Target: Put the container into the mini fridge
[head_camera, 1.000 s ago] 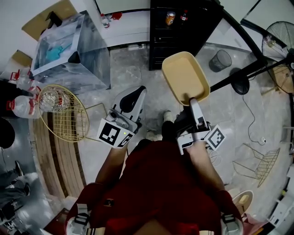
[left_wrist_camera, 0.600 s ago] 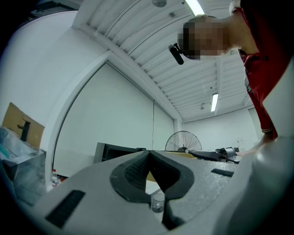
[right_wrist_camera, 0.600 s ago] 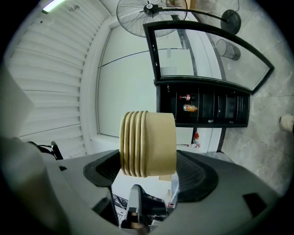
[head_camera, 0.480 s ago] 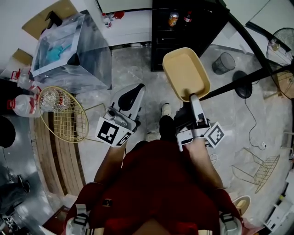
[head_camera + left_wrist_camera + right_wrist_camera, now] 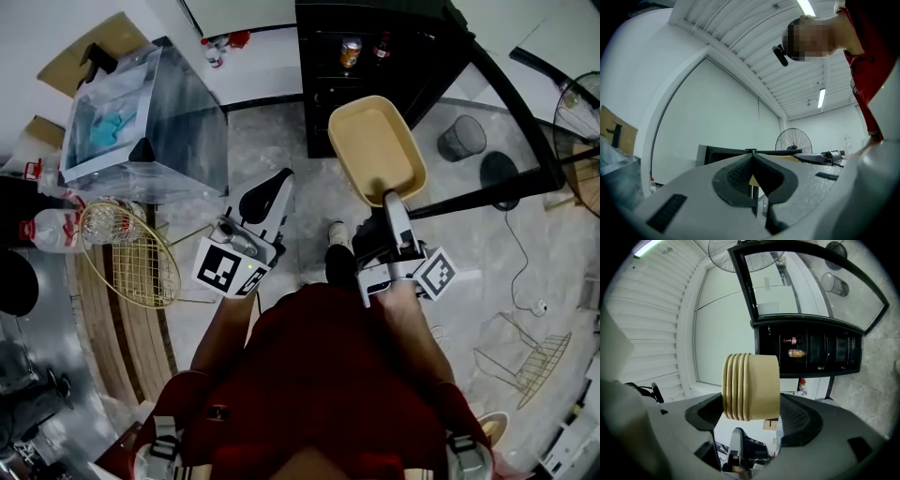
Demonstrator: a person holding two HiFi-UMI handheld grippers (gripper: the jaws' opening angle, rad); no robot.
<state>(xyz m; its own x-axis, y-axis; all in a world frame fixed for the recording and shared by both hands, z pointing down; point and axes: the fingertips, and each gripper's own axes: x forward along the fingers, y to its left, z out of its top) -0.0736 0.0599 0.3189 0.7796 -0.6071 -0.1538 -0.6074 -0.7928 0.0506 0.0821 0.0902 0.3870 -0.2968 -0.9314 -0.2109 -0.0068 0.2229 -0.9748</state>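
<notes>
Nearer than a second ago, the open black mini fridge (image 5: 323,89) fills more of the head view's top. The right gripper (image 5: 389,199) is clamped on the near rim of the tan container (image 5: 375,141), held in the air before the fridge. The left gripper (image 5: 266,187) has its jaws pressed together on nothing.

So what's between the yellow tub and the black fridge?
Nothing. In the head view the container in the right tool hangs just before the open mini fridge, with only floor below.
</notes>
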